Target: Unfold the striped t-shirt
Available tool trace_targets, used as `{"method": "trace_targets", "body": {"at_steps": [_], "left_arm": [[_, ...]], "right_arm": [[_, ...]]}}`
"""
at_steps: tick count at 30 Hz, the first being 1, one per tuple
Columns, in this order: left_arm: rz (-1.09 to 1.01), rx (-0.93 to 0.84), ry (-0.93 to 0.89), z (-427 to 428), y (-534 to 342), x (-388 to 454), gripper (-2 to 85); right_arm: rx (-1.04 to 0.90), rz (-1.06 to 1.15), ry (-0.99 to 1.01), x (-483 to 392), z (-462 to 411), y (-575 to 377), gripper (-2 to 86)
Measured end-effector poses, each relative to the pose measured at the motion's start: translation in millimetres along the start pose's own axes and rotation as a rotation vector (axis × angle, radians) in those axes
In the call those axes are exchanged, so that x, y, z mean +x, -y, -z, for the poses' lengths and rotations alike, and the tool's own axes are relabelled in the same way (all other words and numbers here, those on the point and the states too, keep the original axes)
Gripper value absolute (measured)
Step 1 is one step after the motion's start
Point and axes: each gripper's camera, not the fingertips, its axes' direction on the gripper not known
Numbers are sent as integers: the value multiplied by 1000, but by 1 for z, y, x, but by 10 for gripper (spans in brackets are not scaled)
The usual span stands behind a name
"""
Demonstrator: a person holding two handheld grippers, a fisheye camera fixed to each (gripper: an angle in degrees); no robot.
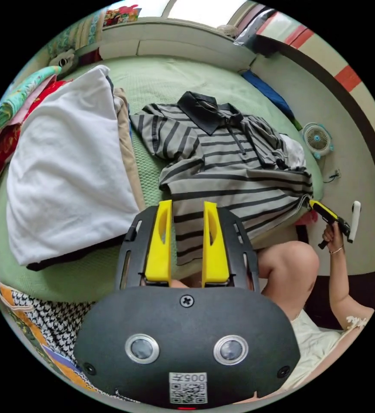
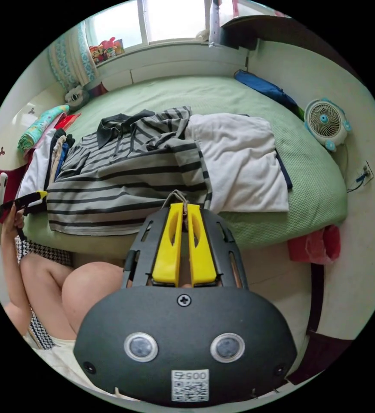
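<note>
A: Left gripper (image 1: pixel 186 206)?
B: Its fingers are spread, hovering over the shirt (image 1: pixel 222 172) hem, gripping nothing.
A: And the right gripper (image 2: pixel 183 209)?
B: Its fingers are pressed together, pinching the shirt's hem corner at the bed (image 2: pixel 316 189) edge.
A: Where is the shirt?
B: Lying on the green bed, collar at 12 o'clock, one side folded over. In the left gripper view a white pile (image 1: pixel 67 172) lies at 9 o'clock; farther off, at 3 o'clock, stands a fan (image 1: pixel 318 140).
</note>
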Motion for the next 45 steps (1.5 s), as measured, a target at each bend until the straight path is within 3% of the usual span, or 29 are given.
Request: {"method": "trace_targets", "body": {"at_steps": [7, 14, 34, 39, 45], "left_arm": [[76, -193, 21, -39, -68, 10, 145], [63, -42, 104, 2, -106, 24, 24], [-102, 480, -94, 257, -277, 64, 8], [-127, 426, -129, 268, -344, 73, 10], [42, 16, -198, 185, -414, 60, 34]], "right_arm": [[16, -35, 62, 16, 4, -22, -13], [69, -35, 94, 25, 33, -47, -13], [344, 91, 176, 39, 210, -131, -14], [325, 112, 180, 57, 228, -167, -15], [89, 22, 196, 97, 165, -201, 3]]}}
